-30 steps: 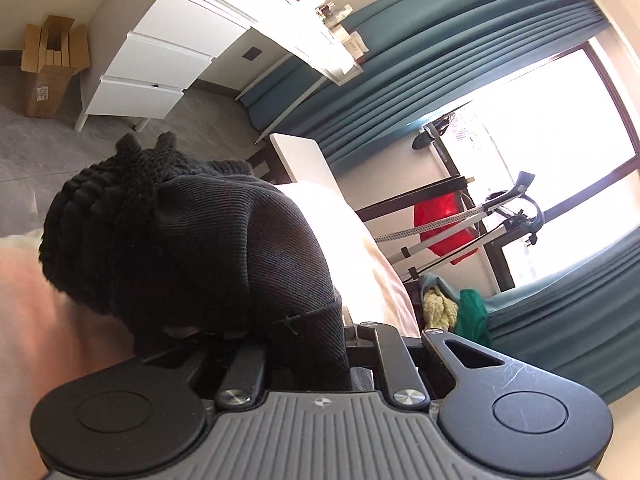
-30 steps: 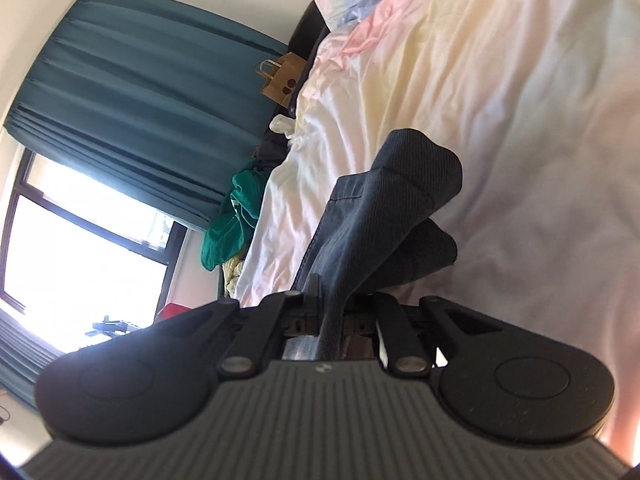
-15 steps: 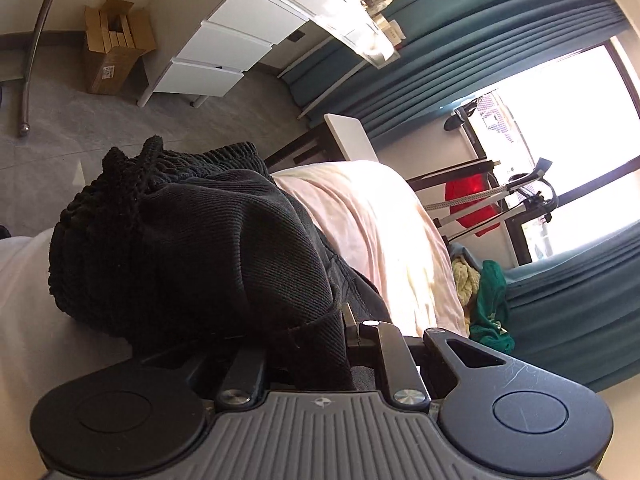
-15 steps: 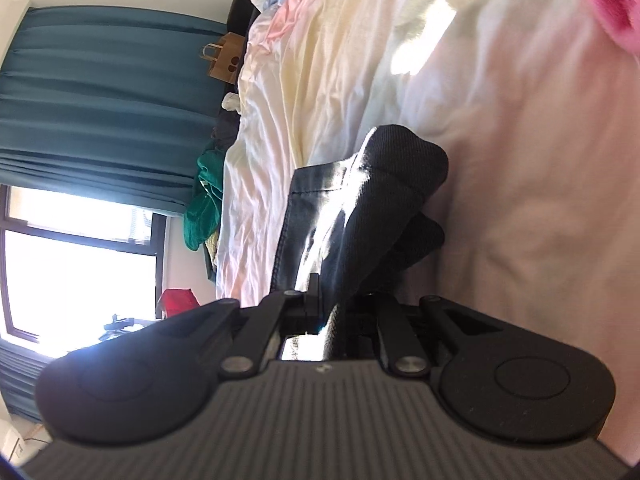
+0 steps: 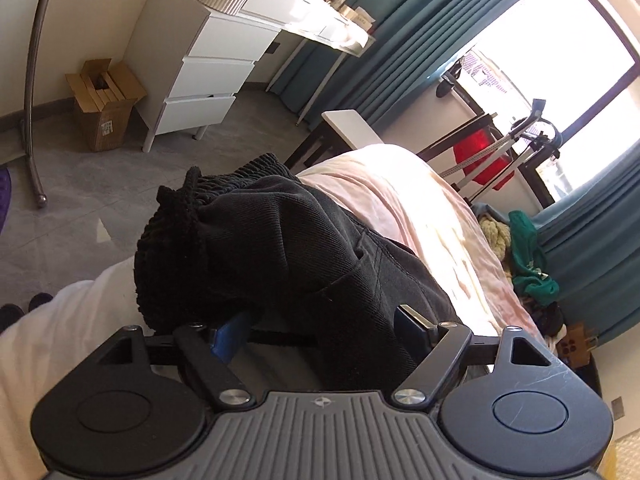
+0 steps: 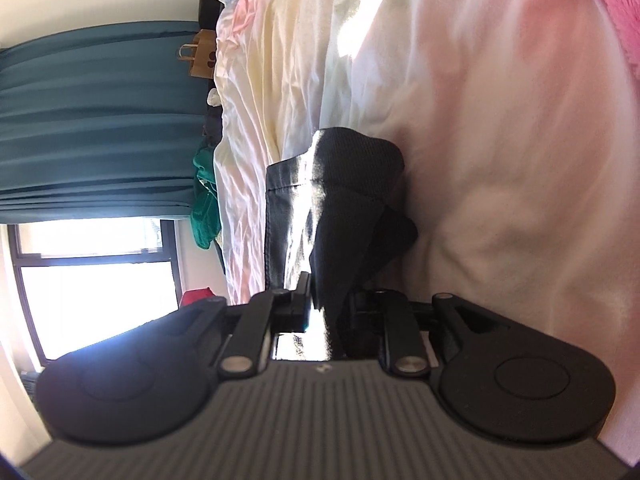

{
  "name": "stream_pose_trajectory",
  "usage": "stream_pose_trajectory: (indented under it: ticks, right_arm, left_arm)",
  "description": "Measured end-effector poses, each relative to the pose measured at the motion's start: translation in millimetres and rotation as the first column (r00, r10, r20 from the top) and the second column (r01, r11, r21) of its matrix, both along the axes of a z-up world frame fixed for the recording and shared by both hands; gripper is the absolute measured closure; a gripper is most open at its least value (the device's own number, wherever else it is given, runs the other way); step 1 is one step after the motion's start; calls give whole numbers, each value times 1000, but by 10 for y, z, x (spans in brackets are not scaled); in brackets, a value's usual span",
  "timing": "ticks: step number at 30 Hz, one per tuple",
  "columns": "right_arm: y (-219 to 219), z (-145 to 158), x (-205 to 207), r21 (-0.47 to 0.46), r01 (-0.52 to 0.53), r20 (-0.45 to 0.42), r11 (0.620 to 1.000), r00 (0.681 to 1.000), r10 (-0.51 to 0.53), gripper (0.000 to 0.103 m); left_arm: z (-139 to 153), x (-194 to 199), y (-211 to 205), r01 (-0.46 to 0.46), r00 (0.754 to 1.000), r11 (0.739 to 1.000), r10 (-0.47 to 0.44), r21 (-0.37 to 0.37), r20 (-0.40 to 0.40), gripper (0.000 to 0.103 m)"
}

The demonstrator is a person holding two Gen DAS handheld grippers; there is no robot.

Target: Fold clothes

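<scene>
Left wrist view, my left hand-held gripper [image 5: 320, 330] opening wide around black trousers [image 5: 280, 248] on the bed [image 5: 420, 200], white drawers [image 5: 208, 76] beyond, right wrist view, my right hand-held gripper [image 6: 332, 304] opening, trouser fabric between, pink blanket [image 6: 600, 4] only here.

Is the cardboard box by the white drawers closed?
No: the cardboard box beside the white drawers stands with its flaps open.

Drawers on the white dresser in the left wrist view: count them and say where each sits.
3, stacked on the white dresser: top drawer, middle drawer under it, bottom drawer lowest, above the floor. More may sit in the desk section beyond; glare hides detail there.
</scene>
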State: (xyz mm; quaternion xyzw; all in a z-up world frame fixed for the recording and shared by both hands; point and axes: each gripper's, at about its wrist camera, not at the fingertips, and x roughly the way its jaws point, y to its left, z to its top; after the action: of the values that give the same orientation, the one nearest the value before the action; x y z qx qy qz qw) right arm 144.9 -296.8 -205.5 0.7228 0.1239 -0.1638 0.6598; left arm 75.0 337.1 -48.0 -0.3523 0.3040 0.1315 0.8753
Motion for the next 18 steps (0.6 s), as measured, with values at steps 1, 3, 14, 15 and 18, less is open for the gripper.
stream_pose_trajectory:
  ticks: [1, 3, 14, 15, 18]
  right_arm:
    - [-2, -9, 1, 4, -5, 0, 1000, 1000, 5, 71]
    - [-5, -21, 13, 7, -17, -1, 1000, 1000, 17, 64]
    - [-61, -18, 265, -122, -73, 8, 990, 997, 75, 62]
    - [-59, -17, 271, -124, -65, 18, 990, 998, 68, 61]
    - [-66, -20, 296, -124, -52, 40, 991, 998, 57, 61]
  left_arm:
    - [50, -37, -26, 4, 1000, 999, -4, 33, -3, 20]
    - [170, -120, -111, -7, 1000, 996, 7, 88, 8, 20]
    - [754, -56, -1192, 68, 982, 898, -137, 435, 130, 17]
    - [712, 0, -1343, 94, 980, 895, -160, 437, 119, 17]
    - [585, 169, -1795, 170, 970, 881, -230, 441, 85, 17]
